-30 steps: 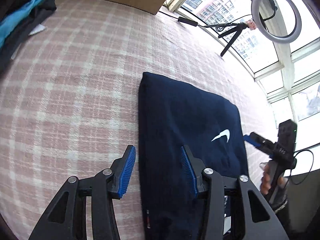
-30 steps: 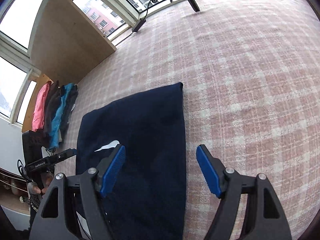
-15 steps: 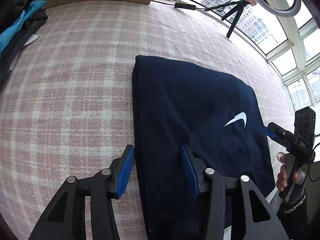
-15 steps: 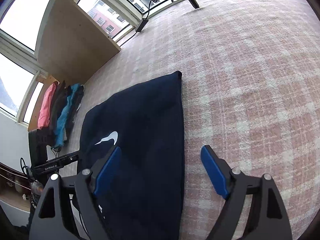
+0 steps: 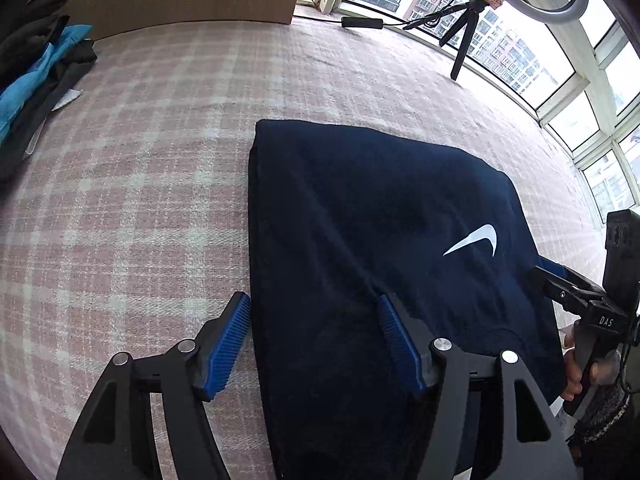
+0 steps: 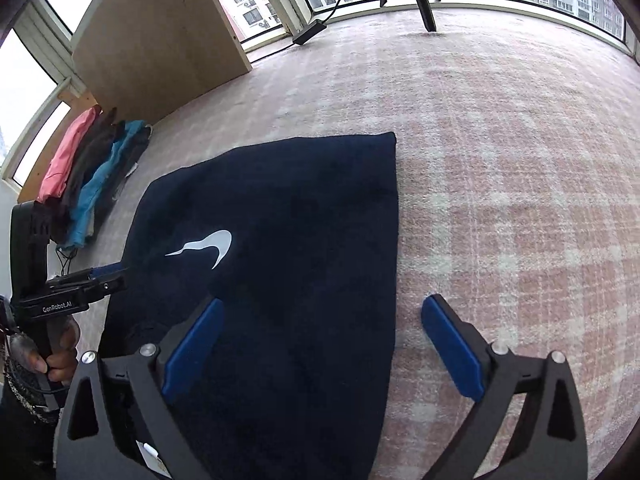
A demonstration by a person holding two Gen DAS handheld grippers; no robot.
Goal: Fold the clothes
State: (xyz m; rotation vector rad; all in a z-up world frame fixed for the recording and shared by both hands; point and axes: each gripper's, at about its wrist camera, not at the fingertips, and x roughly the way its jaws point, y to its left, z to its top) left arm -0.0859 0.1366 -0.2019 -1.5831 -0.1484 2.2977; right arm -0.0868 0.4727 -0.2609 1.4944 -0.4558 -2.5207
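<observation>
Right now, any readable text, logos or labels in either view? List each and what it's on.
"GenRobot.AI": side of the left gripper, right wrist view.
"DAS": side of the right gripper, left wrist view.
White swoosh logo, no words: navy garment.
Small tag at the garment's near hem: too small to read.

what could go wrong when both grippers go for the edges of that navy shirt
1. Each gripper straddles a side edge of the navy shirt; the left gripper and right gripper are opening, so closing could also pinch the plaid blanket.
2. Gripping only the top layer could undo the fold.
</observation>
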